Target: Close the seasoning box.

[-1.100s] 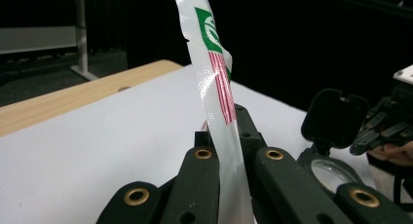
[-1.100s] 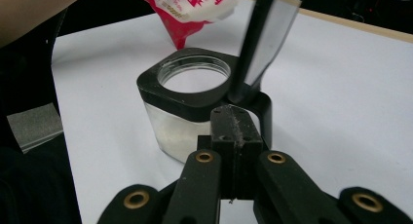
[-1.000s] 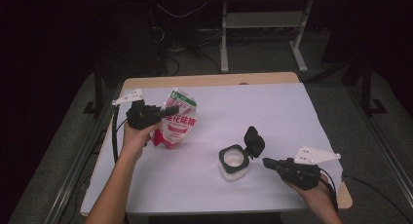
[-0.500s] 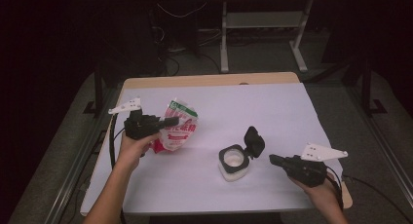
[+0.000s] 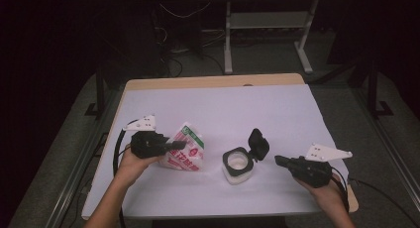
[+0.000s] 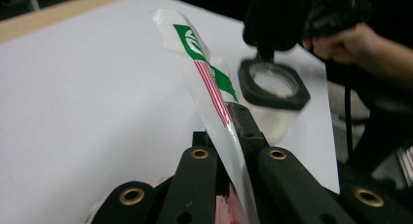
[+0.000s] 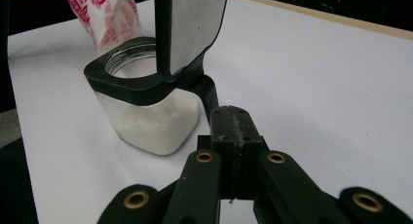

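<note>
1. High view. Landmark taken as the jar (image 5: 237,164), a clear square container with a black collar, standing on the white table (image 5: 277,114) with its flip lid (image 5: 258,143) hinged up. White powder showed inside. The bag (image 5: 185,153), red-and-white print with a green corner, lay to the left of the jar, near it but apart. The left gripper (image 5: 176,145) met the bag from the side away from the jar. The right gripper (image 5: 280,160) sat to the right of the jar, near its hinge side, tips towards it.

2. Left gripper view. The jaws were clamped together on the flat sealed edge of the bag (image 6: 209,87), which stood up between them. The jar (image 6: 272,85) lay beyond the bag, mouth open, with the person's other hand (image 6: 350,44) behind it.

3. Right gripper view. The jaws were pressed together with nothing between them, tips just beside the hinge of the jar (image 7: 151,107); contact with the hinge could not be told. The lid (image 7: 192,27) stood upright over the collar. Powder filled roughly the lower half. The bag (image 7: 104,14) hung at the far side of the jar.

4. Progress, as judged: jar opened, bag gripped and brought near. Left to do: bring the bag's mouth over the jar, pour, shut the lid. Whether the bag was already cut open could not be told.
</note>
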{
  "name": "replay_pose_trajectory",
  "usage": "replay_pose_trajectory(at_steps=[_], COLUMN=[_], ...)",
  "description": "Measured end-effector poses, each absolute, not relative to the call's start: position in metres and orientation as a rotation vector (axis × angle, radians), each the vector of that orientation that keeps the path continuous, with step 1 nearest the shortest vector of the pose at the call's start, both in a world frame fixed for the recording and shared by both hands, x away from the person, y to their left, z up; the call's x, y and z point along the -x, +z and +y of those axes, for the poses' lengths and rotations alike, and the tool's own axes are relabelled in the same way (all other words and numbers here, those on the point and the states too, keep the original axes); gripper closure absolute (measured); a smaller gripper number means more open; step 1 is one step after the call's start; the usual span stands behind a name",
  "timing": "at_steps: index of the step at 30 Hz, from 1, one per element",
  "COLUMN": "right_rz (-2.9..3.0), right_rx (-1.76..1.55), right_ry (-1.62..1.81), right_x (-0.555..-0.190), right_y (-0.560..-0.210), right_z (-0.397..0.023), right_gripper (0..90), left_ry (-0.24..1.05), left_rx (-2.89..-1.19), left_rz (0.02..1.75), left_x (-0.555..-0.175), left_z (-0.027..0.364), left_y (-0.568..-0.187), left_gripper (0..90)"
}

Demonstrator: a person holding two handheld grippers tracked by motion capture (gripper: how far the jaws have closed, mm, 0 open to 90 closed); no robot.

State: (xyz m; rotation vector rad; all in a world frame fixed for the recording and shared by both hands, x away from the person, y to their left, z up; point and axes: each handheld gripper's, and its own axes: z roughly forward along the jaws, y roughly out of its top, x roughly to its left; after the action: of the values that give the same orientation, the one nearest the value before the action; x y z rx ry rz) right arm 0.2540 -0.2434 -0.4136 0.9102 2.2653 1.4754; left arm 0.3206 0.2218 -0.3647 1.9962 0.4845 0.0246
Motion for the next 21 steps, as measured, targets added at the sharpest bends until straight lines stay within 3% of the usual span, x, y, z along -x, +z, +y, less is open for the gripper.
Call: replay_pose_trajectory(at_steps=[21], right_rz=[2.275], right_rx=[-0.904], right_ry=[1.467], right_x=[-0.254], right_y=[-0.416], right_z=[-0.24], right_gripper=[89.9], left_ry=[-0.012], left_rx=[-1.963], left_rz=[0.547], left_x=[-0.286], left_z=[0.239], left_y=[-0.395], left_gripper=[80.9])
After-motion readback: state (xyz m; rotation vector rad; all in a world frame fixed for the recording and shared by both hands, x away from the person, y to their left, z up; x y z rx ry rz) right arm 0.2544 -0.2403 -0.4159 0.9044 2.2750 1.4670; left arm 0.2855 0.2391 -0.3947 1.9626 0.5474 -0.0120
